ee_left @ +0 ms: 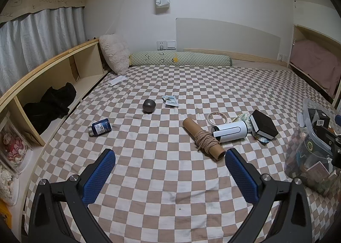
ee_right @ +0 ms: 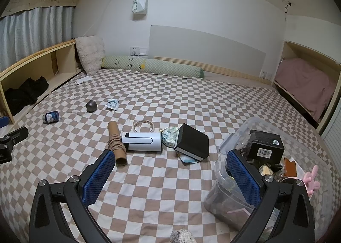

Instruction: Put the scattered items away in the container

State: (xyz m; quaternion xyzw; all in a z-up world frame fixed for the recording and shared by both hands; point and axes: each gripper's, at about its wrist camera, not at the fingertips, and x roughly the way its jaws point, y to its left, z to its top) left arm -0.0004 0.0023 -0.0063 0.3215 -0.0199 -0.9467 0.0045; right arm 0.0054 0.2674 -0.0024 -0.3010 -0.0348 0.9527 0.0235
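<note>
Scattered on the checkered bed lie a cardboard tube wound with twine (ee_left: 203, 139) (ee_right: 116, 143), a white cylinder device (ee_left: 231, 131) (ee_right: 143, 141), a black box (ee_left: 263, 127) (ee_right: 192, 145), a tape ring (ee_left: 217, 117) (ee_right: 143, 125), a dark ball (ee_left: 149, 105) (ee_right: 91, 106), a blue bottle (ee_left: 100, 129) (ee_right: 50, 116) and a small packet (ee_left: 171, 101) (ee_right: 112, 104). The clear plastic container (ee_left: 307, 153) (ee_right: 226, 198) stands at the right, holding several items. My left gripper (ee_left: 170, 170) is open above bare bedding. My right gripper (ee_right: 170, 170) is open, its right finger over the container's rim.
A wooden shelf (ee_left: 53, 76) with dark clothing runs along the left. A long green bolster (ee_left: 181, 59) and fluffy pillow (ee_left: 114, 53) lie at the headboard. A white paper (ee_left: 116, 81) rests near the pillow. A pink blanket (ee_right: 304, 85) fills the right alcove.
</note>
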